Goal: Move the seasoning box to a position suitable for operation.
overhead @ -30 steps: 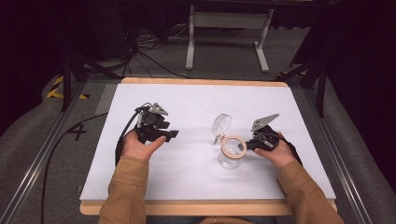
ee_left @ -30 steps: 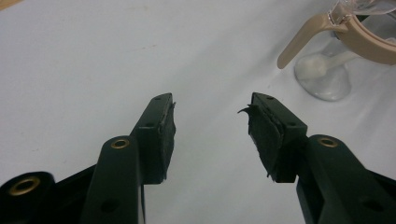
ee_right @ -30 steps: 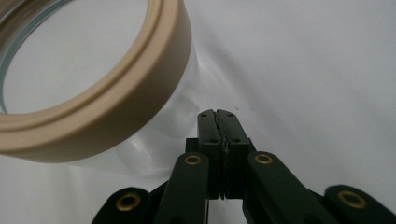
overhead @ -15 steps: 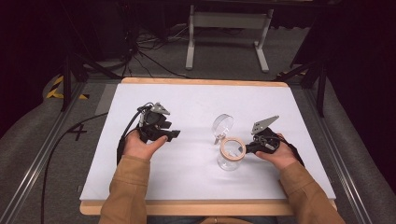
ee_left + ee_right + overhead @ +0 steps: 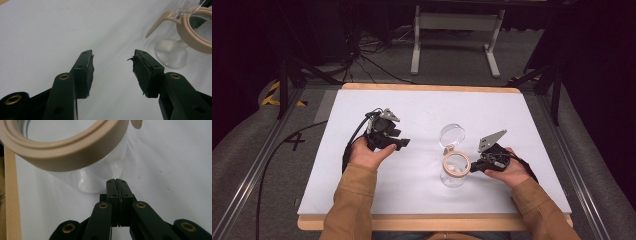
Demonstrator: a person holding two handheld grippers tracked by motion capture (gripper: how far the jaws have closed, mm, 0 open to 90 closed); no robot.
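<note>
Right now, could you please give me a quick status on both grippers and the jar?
Left gripper open, empty, off to the side. Right gripper shut, empty, beside the glass jar. Jar upright, lid flipped open. Nothing in the way.
</note>
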